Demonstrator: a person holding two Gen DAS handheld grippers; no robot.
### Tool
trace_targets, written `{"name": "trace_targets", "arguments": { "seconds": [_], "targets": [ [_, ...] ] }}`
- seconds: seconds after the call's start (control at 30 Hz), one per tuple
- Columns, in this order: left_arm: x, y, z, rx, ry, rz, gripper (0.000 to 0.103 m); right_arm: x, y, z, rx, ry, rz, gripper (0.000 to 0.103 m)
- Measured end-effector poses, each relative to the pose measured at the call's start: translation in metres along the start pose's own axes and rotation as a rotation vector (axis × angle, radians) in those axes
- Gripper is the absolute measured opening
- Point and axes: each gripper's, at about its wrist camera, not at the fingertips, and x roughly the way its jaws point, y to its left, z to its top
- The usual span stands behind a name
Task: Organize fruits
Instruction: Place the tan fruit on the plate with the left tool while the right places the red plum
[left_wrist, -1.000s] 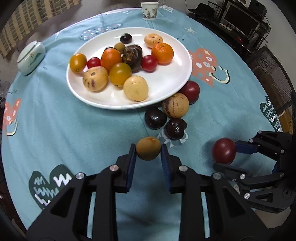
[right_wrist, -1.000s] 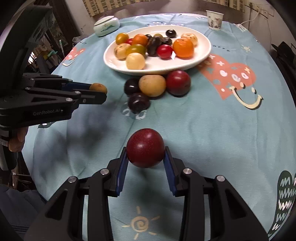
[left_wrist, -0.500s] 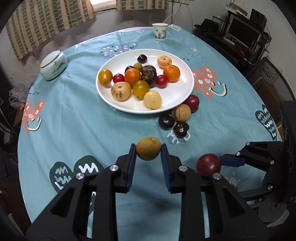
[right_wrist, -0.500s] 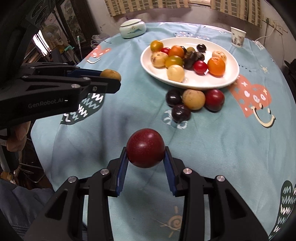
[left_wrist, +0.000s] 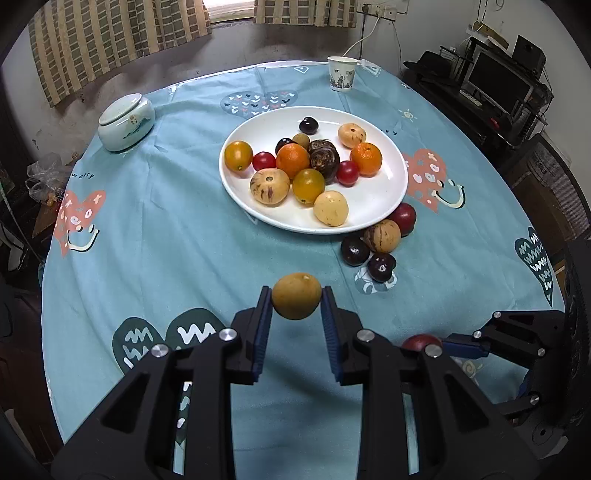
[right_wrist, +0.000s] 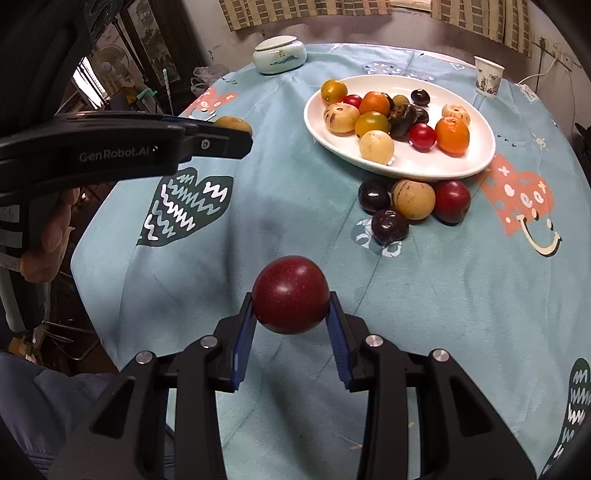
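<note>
Round table under a blue patterned cloth (left_wrist: 177, 236), striped curtains and a window behind, a monitor shelf off to one side. Left tongs (left_wrist: 296, 301) clamped on a yellow-brown fruit (left_wrist: 296, 300), held above the cloth on the near side of the table. Right tongs (right_wrist: 291, 295) clamped on a dark red fruit (right_wrist: 291, 294), likewise lifted clear of the cloth. White plate (left_wrist: 376, 206) at table centre, loaded with a mixed pile of orange, yellow, red and dark fruits. Four loose fruits (left_wrist: 380, 240) on the cloth, touching or just beside the plate's near rim.

Step judged: carry phase, both fruits picked and held well back from the plate. Next move probably calls for bringing each over the plate and releasing onto bare white; most free space lies on the near right part. Loose cluster sits directly on the approach path. Lidded bowl (left_wrist: 125, 122) and paper cup (left_wrist: 341, 74) well apart, no obstruction.
</note>
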Motion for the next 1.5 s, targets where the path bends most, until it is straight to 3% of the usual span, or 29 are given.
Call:
{"name": "trace_targets", "arguments": {
  "seconds": [0.4,0.7,0.93,1.13,1.5],
  "targets": [
    [0.009,0.001,0.015,-0.004,0.009,0.004,0.027,-0.001,-0.011,0.012,0.028,-0.031,-0.004,0.038],
    [0.021,0.004,0.05,-0.057,0.007,0.03,0.027,-0.029,-0.047,0.063,0.123,-0.179,-0.096,0.038],
    [0.026,0.004,0.089,-0.069,-0.037,0.036,0.027,-0.036,-0.072,0.1,0.13,-0.241,-0.127,0.038],
    [0.04,0.005,0.119,-0.073,-0.051,0.042,0.027,-0.026,-0.089,0.122,0.132,-0.243,-0.141,0.038],
    [0.08,0.006,0.143,-0.066,-0.002,0.049,0.027,0.003,-0.121,0.156,0.145,-0.214,-0.164,0.038]
  ]
}}
